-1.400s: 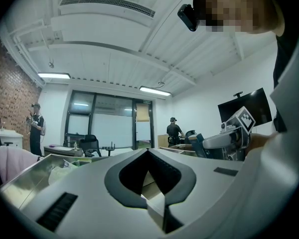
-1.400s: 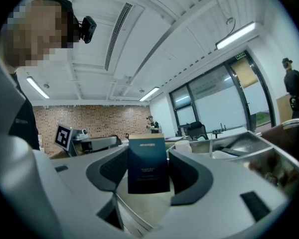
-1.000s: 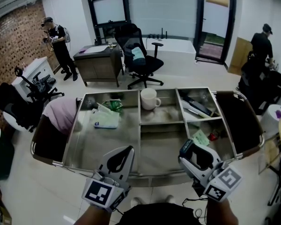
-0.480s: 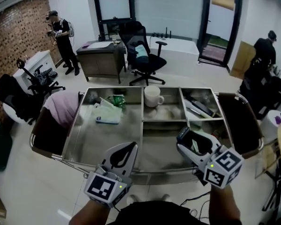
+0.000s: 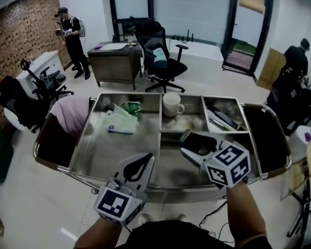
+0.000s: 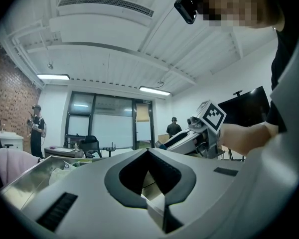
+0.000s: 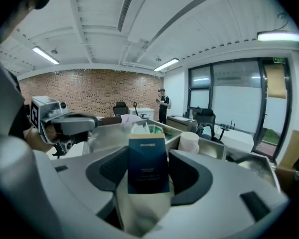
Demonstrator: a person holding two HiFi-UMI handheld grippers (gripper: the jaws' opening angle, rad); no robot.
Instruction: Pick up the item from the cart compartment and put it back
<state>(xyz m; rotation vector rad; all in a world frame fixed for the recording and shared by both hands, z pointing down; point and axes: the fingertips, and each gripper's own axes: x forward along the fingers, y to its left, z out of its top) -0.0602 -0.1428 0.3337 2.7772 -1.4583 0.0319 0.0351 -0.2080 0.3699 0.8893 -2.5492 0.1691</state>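
Since a second earlier the right tongs had travelled from the near right corner of the steel cart up and leftward in the head view, turning as they went. The left tongs had kept their place.

Nearest, the left tongs sat over the cart's near rail, clenched tip to tip with nothing between them.

Just beyond and to their right, the right tongs hung over the cart's middle near compartment, grasping a dark blue carton. Both pads lay against its narrow sides. In the right gripper view the carton's long axis ran straight up the frame. Its printed face was turned toward the camera, and the pale-banded top end rose above the jaw tips. In the head view it showed only as a dark shape between the jaws, clear of the compartment floor.

Farther in, the large left compartment held a pale packet with a green packet behind it. A white mug stood upright in the middle far compartment, its handle to the right. Dark items I could not identify lay in the right far compartment. A pink cloth hung over the cart's left end.

Beyond the cart stood a black office chair beside a dark worktop. One person stood by the brick wall at far left, and another person stood at far right.
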